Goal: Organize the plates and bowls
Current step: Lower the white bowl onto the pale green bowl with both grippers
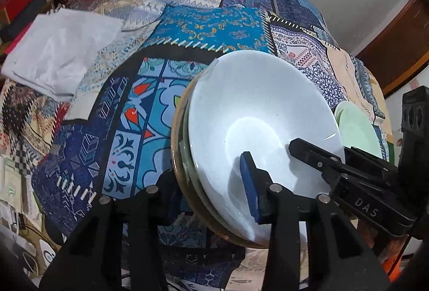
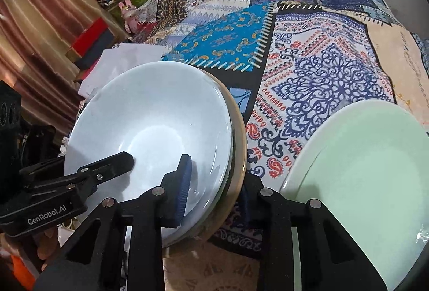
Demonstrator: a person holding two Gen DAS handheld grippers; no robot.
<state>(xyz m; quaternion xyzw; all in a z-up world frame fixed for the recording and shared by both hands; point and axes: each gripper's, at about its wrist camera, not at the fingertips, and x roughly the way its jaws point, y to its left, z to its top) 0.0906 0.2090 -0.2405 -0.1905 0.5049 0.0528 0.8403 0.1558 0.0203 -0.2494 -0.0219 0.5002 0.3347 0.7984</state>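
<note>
Both my grippers pinch the white bowl stack (image 1: 257,116) at its near rim, lower frame: left gripper (image 1: 209,194) one side, right gripper (image 2: 214,183) opposite.

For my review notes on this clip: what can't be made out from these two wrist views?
- Stack under the white bowl: only rim edges show in both views, so the count is unclear.
- Green plate: cut off by the right wrist frame edge; mostly hidden behind the right gripper in the left view.
- Left gripper: its outer finger is hidden behind the stack, so contact there is unseen.
- Shelf clutter: too small and blurred.
</note>
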